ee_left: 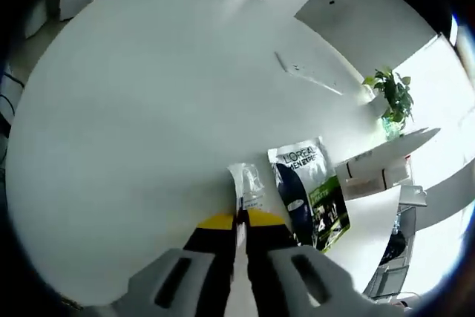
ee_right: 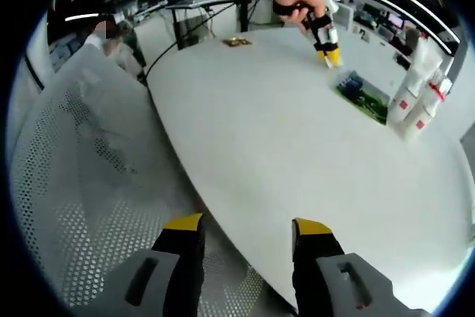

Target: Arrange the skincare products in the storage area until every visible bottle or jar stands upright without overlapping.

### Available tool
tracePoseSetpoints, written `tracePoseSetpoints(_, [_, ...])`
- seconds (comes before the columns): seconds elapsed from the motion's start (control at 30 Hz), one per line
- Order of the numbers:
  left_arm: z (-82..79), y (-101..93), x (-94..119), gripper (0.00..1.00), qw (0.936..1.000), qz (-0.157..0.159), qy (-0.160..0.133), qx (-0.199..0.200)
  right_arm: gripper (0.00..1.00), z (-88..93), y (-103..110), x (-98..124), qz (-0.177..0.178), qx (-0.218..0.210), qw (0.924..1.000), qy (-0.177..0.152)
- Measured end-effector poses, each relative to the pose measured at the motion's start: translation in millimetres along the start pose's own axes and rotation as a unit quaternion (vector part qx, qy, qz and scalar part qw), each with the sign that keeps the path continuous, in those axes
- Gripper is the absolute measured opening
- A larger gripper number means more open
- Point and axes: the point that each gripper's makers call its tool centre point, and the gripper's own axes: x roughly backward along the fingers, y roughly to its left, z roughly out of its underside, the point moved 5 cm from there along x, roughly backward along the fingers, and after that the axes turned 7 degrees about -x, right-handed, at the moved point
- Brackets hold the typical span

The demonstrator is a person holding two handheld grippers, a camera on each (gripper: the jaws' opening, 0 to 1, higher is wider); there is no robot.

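My left gripper [ee_left: 241, 222] is shut, its yellow-tipped jaws pinching the near edge of a small clear sachet [ee_left: 246, 183] that lies on the white table [ee_left: 148, 124]. Right beside the sachet lies a flat L'Oreal Men Expert packet [ee_left: 308, 194], dark blue and green. In the right gripper view, a hand holds that left gripper [ee_right: 329, 53] at the far side of the table, next to the packet [ee_right: 364, 96]. White cartons with red marks [ee_right: 414, 105] stand past the packet. My right gripper [ee_right: 249, 226] stands open over the near table edge, holding nothing.
The white cartons [ee_left: 371, 172] are tipped at the table's edge, near a potted plant [ee_left: 390, 98]. A flat white strip [ee_left: 308, 73] lies farther out. A white mesh chair [ee_right: 82, 183] stands by the table edge. A small dark item [ee_right: 237, 42] sits far off.
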Motion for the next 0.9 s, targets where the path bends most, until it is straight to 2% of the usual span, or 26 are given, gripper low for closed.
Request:
tracePoseSetpoints(0.5, [-1.4,1.3,3,0.08,0.9994,-0.024,0.024,0.009,0.47,-2.3,3,1,-0.010,-0.011,0.9998,-0.010])
tracePoseSetpoints(0.7, [0.0,6.7,9,0.13,0.9980,-0.052,0.035,-0.009,0.49,-4.2,5,2,-0.016,-0.015,0.9996,-0.018])
tracePoseSetpoints(0.8, [-2.0,10.9,12,0.14,0.9978,-0.058,0.031,-0.007,0.49,-4.6,5,2,-0.016,-0.016,0.9995,-0.020])
tracePoseSetpoints(0.9, [-1.6,14.7,18,0.13,0.9967,-0.074,0.024,-0.024,0.49,-3.4,6,1,-0.016,-0.016,0.9996,-0.016])
